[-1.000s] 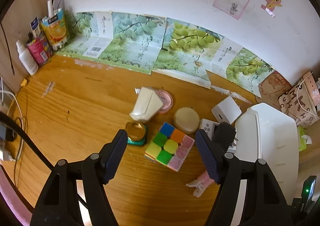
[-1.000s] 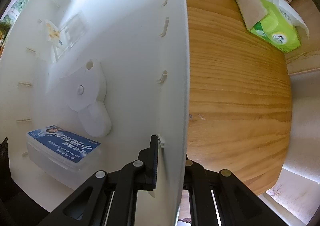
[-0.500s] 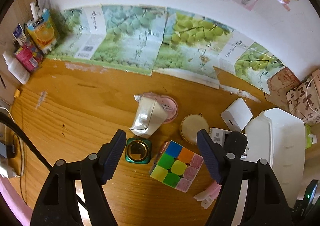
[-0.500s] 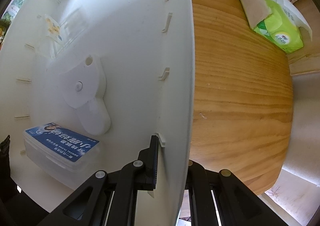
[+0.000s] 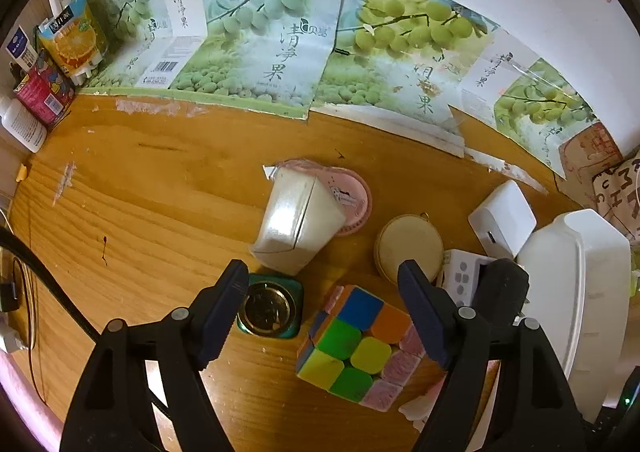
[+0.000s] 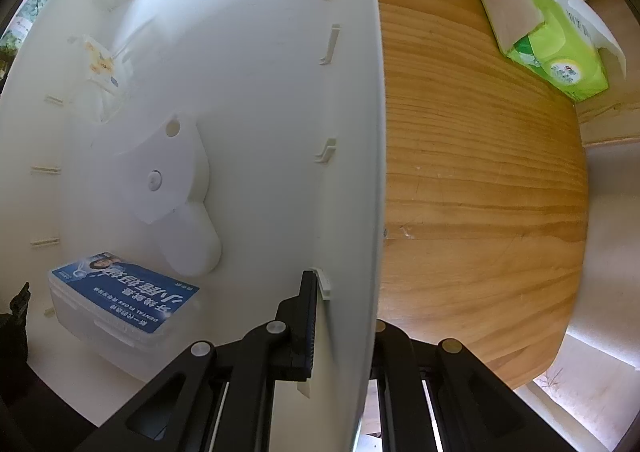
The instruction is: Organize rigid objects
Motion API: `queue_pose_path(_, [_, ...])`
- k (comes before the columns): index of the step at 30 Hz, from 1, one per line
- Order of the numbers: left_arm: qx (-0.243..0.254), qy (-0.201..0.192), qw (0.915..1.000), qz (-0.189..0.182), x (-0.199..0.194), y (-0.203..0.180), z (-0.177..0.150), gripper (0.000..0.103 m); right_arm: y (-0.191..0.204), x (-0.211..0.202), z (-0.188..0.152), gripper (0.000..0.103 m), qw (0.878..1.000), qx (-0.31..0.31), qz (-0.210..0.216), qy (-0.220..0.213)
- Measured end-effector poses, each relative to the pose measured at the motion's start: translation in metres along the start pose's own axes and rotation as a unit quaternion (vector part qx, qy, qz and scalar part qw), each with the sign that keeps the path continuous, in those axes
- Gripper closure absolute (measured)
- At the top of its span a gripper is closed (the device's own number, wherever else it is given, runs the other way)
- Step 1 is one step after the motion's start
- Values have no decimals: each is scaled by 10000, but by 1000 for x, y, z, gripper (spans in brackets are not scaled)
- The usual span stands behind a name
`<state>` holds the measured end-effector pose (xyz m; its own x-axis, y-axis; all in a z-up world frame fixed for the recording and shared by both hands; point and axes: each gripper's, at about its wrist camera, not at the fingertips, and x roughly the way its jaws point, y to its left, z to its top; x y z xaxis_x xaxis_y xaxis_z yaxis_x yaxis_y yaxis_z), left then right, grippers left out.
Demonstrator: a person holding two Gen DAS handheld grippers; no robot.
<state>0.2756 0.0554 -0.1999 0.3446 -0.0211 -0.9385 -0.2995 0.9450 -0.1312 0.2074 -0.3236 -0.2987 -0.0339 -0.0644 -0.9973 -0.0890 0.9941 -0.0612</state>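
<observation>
In the left wrist view my left gripper [image 5: 324,308] hangs over the wooden table, its jaws opening. Nothing is pressed between them. A multicoloured puzzle cube [image 5: 356,344] lies just below, by the right finger. A green jar with a gold lid [image 5: 268,308] sits by the left finger. Beyond are a tipped white carton [image 5: 296,220], a pink round case [image 5: 354,198] and a beige round case [image 5: 410,250]. My right gripper [image 6: 344,328] points down, shut on the side wall of the white bin [image 6: 352,132].
Inside the bin lie a blue-labelled floss box [image 6: 120,296], a white plastic part [image 6: 168,180] and a small clear box [image 6: 100,64]. A green tissue pack [image 6: 560,48] lies right of it. A white adapter [image 5: 502,214], a buttoned white device [image 5: 460,276] and the bin [image 5: 576,292] crowd the right.
My left gripper has sunk toward the cube and the jar, which now look larger and lower between its fingers. Its jaws stand slightly wider. The right gripper has kept still on the bin wall.
</observation>
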Motion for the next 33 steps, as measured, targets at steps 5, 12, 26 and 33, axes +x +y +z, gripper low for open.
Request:
queue_pose_path(5, [-157,148,9998,-16,13,6,2,23,-2,-1,1,93,10000,45,0,10])
queue_pose_path(12, [-307,202,9993,-68,22,10,5,23,-9,-2,3,92,9999,170,14,27])
queue_pose_path(26, [-728,319,9965,-239,40,18,7,24,-18,-6,10,92,9996,279,-20,73])
queue_pose_path(33, [-655,211,9976,-49,44,13,11,38,-20,-7,12,92,9995,291,-12,82])
